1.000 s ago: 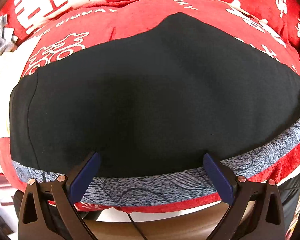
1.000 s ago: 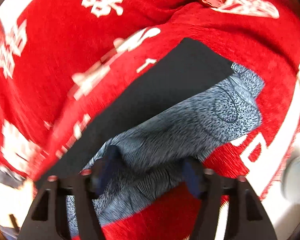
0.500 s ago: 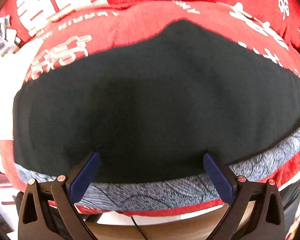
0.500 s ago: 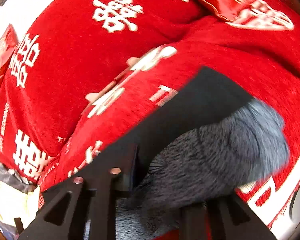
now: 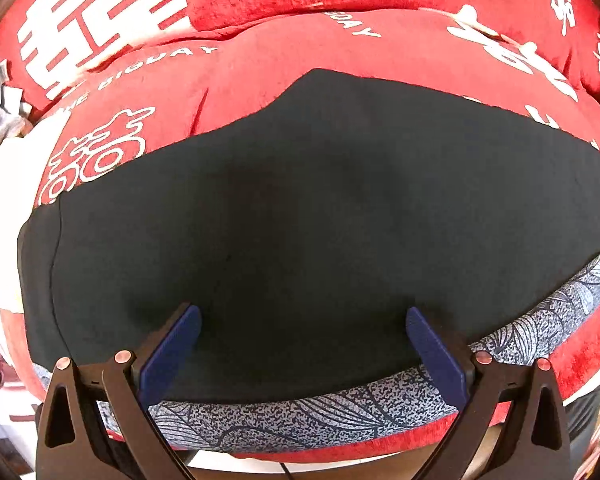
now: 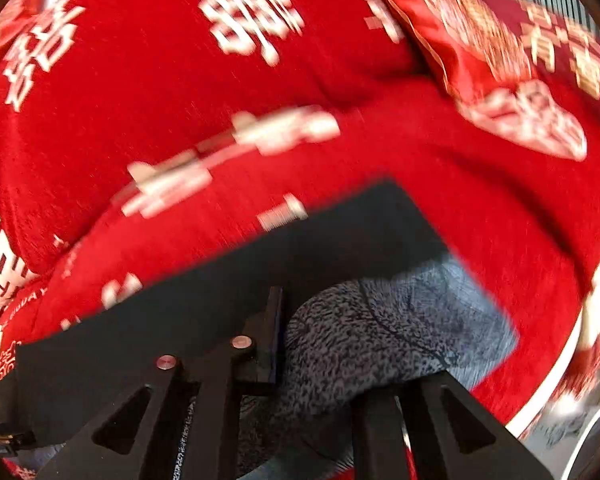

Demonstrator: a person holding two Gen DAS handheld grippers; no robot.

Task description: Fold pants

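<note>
The pants lie flat on a red cushion, black side up, with a grey leaf-patterned edge along the near side. My left gripper is open and empty, just above the near part of the black cloth. In the right wrist view my right gripper is shut on a bunched fold of the grey patterned cloth and holds it raised over the black layer. The right finger is hidden by the cloth.
Red cushions with white characters rise behind the pants. A red patterned pillow lies at the back right. White and grey clutter sits off the left end. The seat's front edge is close below.
My right gripper has closed on the grey patterned cloth and lifted it, swinging toward the black layer. My left gripper has stayed open and has hardly moved.
</note>
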